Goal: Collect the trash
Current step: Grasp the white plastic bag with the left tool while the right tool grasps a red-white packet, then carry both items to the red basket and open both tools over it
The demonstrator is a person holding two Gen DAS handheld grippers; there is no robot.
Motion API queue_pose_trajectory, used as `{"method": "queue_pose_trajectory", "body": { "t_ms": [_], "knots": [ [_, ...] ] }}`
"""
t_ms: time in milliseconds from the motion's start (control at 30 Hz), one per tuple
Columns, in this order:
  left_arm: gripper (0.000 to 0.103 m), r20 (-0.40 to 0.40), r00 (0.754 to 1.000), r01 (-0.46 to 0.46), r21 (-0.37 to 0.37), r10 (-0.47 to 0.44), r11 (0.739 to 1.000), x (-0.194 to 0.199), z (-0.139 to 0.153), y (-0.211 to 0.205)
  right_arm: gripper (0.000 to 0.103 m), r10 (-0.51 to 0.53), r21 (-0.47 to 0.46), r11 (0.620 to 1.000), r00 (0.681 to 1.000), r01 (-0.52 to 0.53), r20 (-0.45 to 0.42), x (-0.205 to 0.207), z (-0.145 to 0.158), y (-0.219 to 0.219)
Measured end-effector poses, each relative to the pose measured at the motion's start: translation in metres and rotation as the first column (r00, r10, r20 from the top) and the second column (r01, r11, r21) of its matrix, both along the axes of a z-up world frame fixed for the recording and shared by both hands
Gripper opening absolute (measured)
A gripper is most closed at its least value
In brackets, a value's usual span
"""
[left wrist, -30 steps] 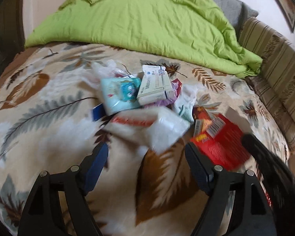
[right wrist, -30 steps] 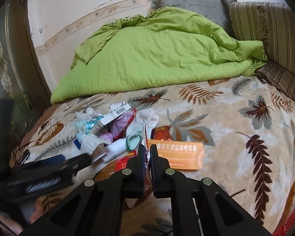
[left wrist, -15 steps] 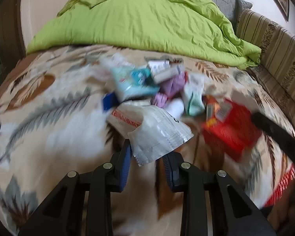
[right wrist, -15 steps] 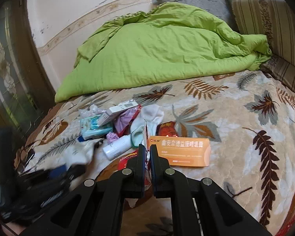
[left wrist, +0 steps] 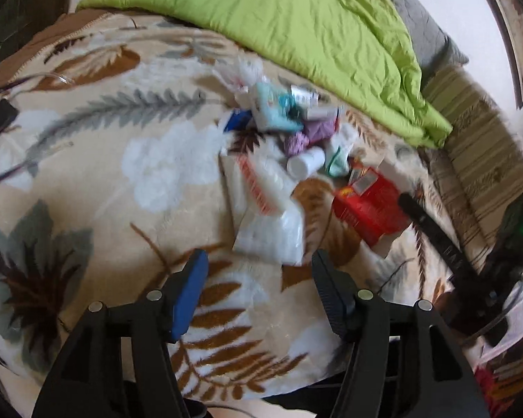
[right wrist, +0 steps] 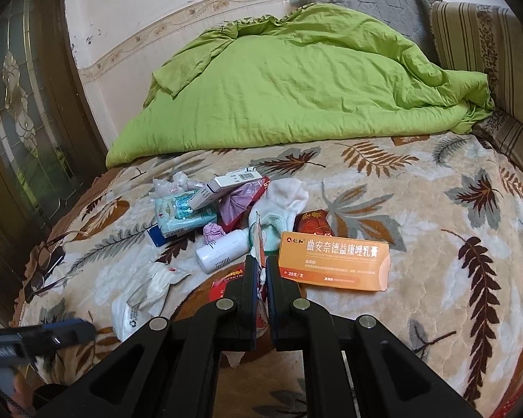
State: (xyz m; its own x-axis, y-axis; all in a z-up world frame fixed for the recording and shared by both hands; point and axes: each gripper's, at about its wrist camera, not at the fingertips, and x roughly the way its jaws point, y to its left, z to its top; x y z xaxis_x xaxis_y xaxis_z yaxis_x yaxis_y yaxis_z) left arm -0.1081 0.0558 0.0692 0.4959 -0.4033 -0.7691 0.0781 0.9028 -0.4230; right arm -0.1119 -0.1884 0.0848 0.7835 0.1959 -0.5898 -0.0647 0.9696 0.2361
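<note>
Left gripper (left wrist: 258, 271) jaws apart, just before crinkled white plastic pouch (left wrist: 268, 223) on leaf-patterned blanket (left wrist: 122, 174); right gripper (right wrist: 259, 275) clamped on thin red-and-white wrapper (right wrist: 258, 244), near front edge, beside orange carton (right wrist: 334, 264)

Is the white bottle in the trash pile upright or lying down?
Lying down. The white bottle rests on its side on the leaf-print blanket, its flat end facing the camera, beside the orange box.

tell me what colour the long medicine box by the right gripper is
Orange box, clearest in the right wrist view.

Red packet (right wrist: 226, 280) half behind gripper (right wrist: 259, 271)
</note>
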Motion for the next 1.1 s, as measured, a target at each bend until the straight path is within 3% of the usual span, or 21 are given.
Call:
{"method": "queue_pose_trajectory", "body": {
  "t_ms": [100,133,200,267,367,400,433,633,767,900,1000,1100],
  "knots": [
    [0.070,-0.018,0.999,-0.030,0.050,0.031,0.998,0.016,0.002,-0.008,0.005,-0.003,-0.004,1.000,1.000,0.003,0.005,0.000,0.001,0.001],
    [0.070,-0.038,0.999,-0.024,0.045,0.026,0.999,0.024,-0.001,-0.013,0.005,-0.008,-0.006,1.000,1.000,0.008,0.007,0.000,0.001,0.001],
    [0.070,-0.080,0.996,-0.016,0.116,0.026,0.993,0.042,-0.012,-0.026,0.005,-0.025,-0.011,1.000,1.000,0.025,0.012,-0.001,0.002,-0.002],
    [0.070,-0.095,0.995,-0.006,0.139,0.019,0.990,0.052,-0.022,-0.035,0.005,-0.047,-0.013,0.999,0.999,0.047,0.010,-0.001,0.002,-0.007],
    [0.060,-0.108,0.994,0.014,0.231,0.011,0.973,0.062,-0.037,-0.052,0.005,-0.057,0.004,0.998,0.998,0.057,-0.005,0.001,0.001,-0.013],
    [0.047,-0.081,0.997,0.014,0.268,0.008,0.963,0.061,-0.038,-0.056,0.005,-0.057,0.009,0.998,0.998,0.057,-0.008,0.001,0.001,-0.014],
    [0.044,-0.045,0.999,0.010,0.297,0.004,0.955,0.057,-0.037,-0.059,0.005,-0.056,0.010,0.998,0.998,0.056,-0.008,0.001,0.001,-0.014],
    [0.042,0.087,0.995,0.024,0.265,-0.049,0.964,0.031,-0.016,-0.056,0.005,-0.033,0.006,0.999,0.999,0.033,0.019,-0.003,0.005,-0.008],
    [0.042,0.193,0.973,0.070,0.275,-0.127,0.959,0.010,0.010,-0.072,0.005,-0.027,0.028,0.999,0.998,0.025,0.057,-0.015,0.015,-0.013],
    [0.042,0.212,0.955,0.153,0.247,-0.207,0.957,-0.002,0.026,-0.094,0.005,-0.051,0.062,0.997,0.996,0.047,0.068,-0.045,0.030,-0.041],
    [0.042,0.220,0.931,0.247,0.211,-0.293,0.946,-0.011,0.038,-0.119,0.005,-0.125,0.063,0.991,0.990,0.121,0.072,-0.080,0.044,-0.079],
    [0.042,0.226,0.877,0.386,0.196,-0.424,0.902,-0.028,0.049,-0.161,0.005,-0.241,0.047,0.970,0.968,0.238,0.072,-0.121,0.057,-0.126]
  ]
}}
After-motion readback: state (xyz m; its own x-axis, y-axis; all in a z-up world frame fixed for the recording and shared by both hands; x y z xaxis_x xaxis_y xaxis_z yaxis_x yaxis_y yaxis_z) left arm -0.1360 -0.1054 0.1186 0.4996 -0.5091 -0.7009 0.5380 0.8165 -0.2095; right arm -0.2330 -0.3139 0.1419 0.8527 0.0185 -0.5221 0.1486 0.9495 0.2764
